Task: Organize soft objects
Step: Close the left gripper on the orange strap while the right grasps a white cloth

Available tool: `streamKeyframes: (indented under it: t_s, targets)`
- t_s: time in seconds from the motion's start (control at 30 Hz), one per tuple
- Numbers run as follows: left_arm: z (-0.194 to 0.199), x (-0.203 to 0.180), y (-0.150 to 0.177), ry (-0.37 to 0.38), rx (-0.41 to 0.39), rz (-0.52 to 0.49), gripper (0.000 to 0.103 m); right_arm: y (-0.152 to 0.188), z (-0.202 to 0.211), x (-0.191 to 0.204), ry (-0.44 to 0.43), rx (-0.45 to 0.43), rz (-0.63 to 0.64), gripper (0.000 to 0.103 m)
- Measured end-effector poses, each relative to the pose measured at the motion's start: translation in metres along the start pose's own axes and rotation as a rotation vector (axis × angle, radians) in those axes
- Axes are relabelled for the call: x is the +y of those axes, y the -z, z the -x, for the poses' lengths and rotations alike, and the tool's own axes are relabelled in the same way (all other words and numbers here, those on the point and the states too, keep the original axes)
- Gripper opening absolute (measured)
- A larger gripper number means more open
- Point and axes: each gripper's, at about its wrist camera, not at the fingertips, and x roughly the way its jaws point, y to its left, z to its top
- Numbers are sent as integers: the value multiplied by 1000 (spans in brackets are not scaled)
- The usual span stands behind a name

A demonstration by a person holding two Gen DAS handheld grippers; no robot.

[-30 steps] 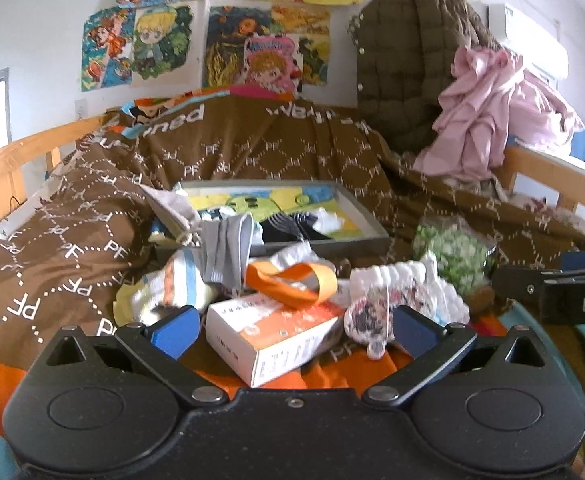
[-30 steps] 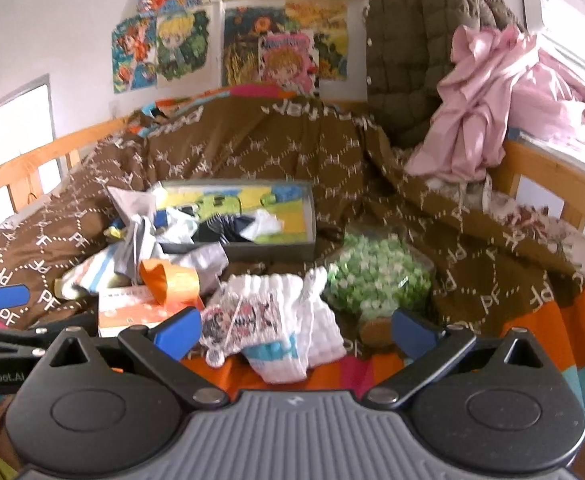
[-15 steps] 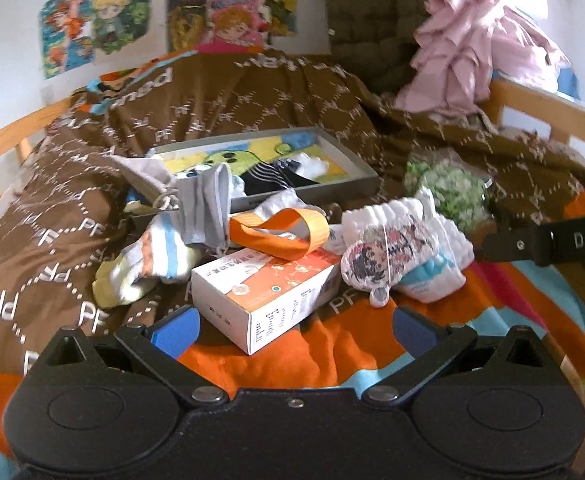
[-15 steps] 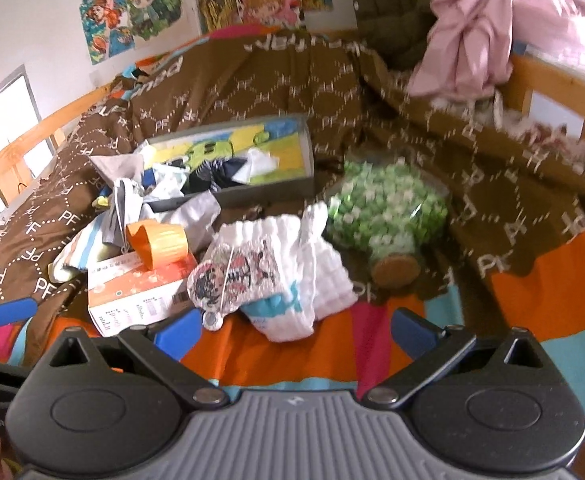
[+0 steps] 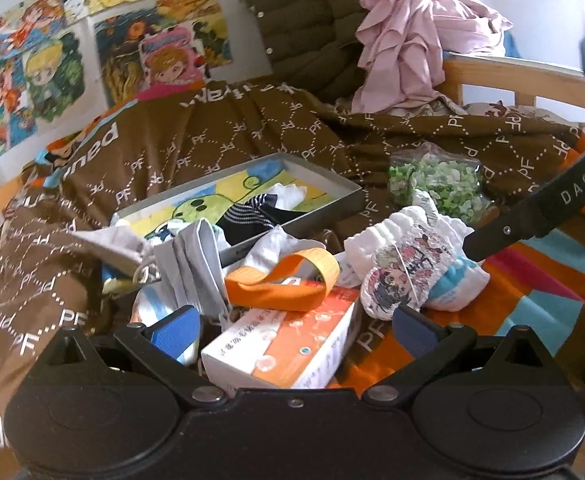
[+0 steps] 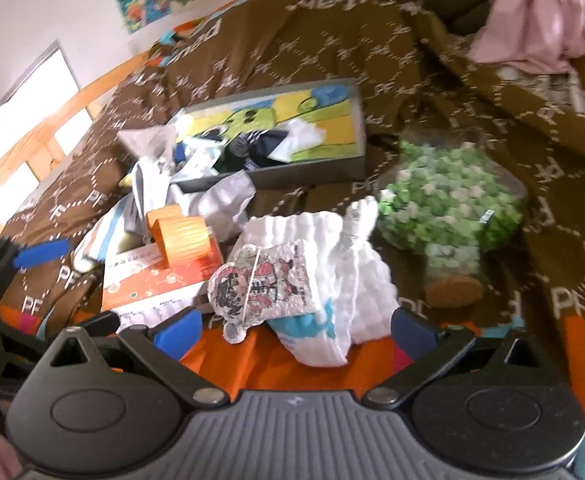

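Observation:
A white ruffled cloth [image 6: 352, 264] with a cartoon tag [image 6: 260, 284] lies on the bedspread, just ahead of my open right gripper [image 6: 294, 330]. It also shows in the left wrist view [image 5: 412, 264]. My open left gripper [image 5: 294, 330] hovers over an orange-and-white box [image 5: 284, 344] with an orange band [image 5: 288, 280] on top. Grey and striped socks [image 5: 188, 264] lie left of it. A shallow grey tray [image 5: 348, 200] with a cartoon liner holds dark striped and white socks [image 5: 252, 212]. Both grippers are empty.
A clear bag of green pieces [image 6: 448, 204] lies right of the tray. A brown patterned blanket [image 5: 220, 128] covers the bed. A pink garment [image 5: 404, 40] and a dark quilted jacket [image 5: 308, 28] hang on the wooden rail [image 5: 524, 80].
Both grippers have moved forward and lower toward the pile. The right view tilted down onto the white cloth. Nothing was taken hold of.

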Motion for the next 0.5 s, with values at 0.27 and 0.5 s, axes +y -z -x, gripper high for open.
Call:
streamKeyframes:
  t_s: [0.27,0.5]
  targets:
    - [-30,1,3,53,-20,-101,102,-19,-20,-3,-80,-22,137,103]
    - [-48,-13,7,68,-35,-186,102,-27,-29,-12,-164,-14,64,103]
